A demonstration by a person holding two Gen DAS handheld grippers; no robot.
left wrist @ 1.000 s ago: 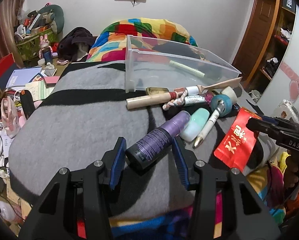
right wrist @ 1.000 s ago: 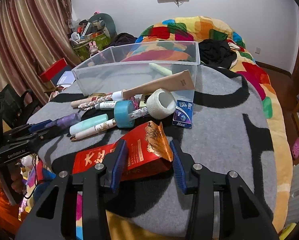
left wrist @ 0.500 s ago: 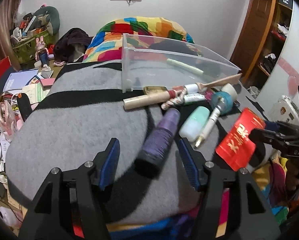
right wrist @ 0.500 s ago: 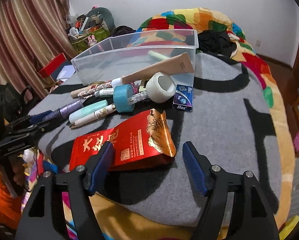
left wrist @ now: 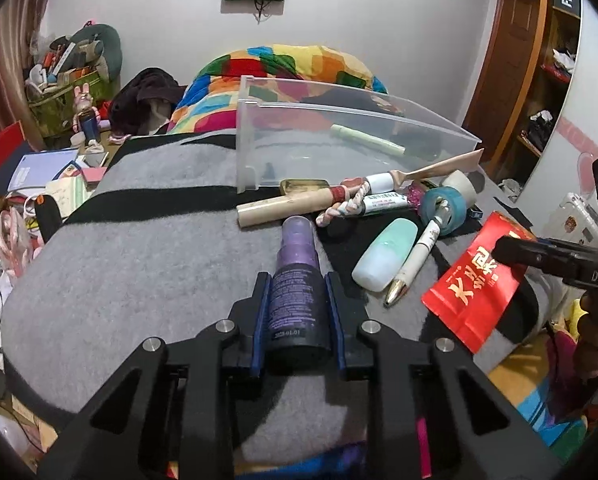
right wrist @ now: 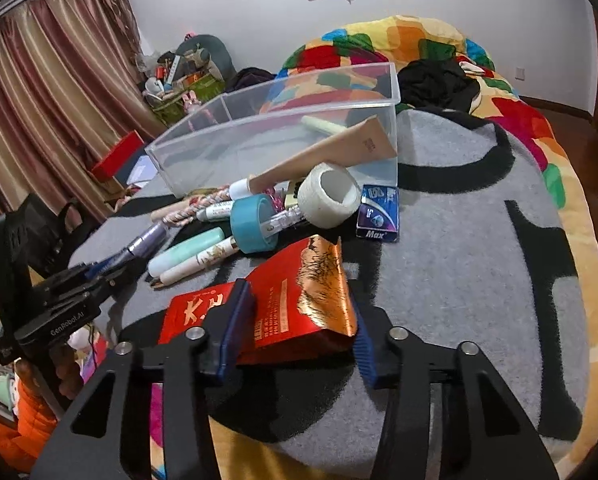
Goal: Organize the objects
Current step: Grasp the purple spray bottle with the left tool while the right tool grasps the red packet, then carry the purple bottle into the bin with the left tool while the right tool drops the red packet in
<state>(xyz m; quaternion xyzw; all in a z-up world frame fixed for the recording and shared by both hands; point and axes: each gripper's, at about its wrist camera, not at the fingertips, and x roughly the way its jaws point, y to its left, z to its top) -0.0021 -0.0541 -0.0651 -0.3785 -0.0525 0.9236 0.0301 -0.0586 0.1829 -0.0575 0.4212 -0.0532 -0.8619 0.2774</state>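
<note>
My left gripper point(left wrist: 297, 312) is shut on a purple spray bottle point(left wrist: 297, 276) that lies on the grey blanket point(left wrist: 139, 280), cap pointing away. My right gripper point(right wrist: 299, 324) is shut on a red and gold foil packet point(right wrist: 299, 300) near the blanket's front edge; the packet also shows in the left wrist view point(left wrist: 479, 280). A clear plastic bin point(left wrist: 339, 140) stands behind the pile and holds a pale green tube point(left wrist: 367, 139). The bin also shows in the right wrist view point(right wrist: 279, 132).
Loose items lie before the bin: a mint bottle point(left wrist: 385, 260), a white pen point(left wrist: 415, 260), blue tape point(right wrist: 253, 222), white tape point(right wrist: 329, 194), a beige tube point(right wrist: 331, 154), a blue Max box point(right wrist: 378, 212). Clutter lines the left floor. A colourful quilt point(left wrist: 291, 68) lies behind.
Both grippers opened wide half a second ago and have now closed: the left on the purple bottle, now lying straight between its fingers, the right on the red packet.
</note>
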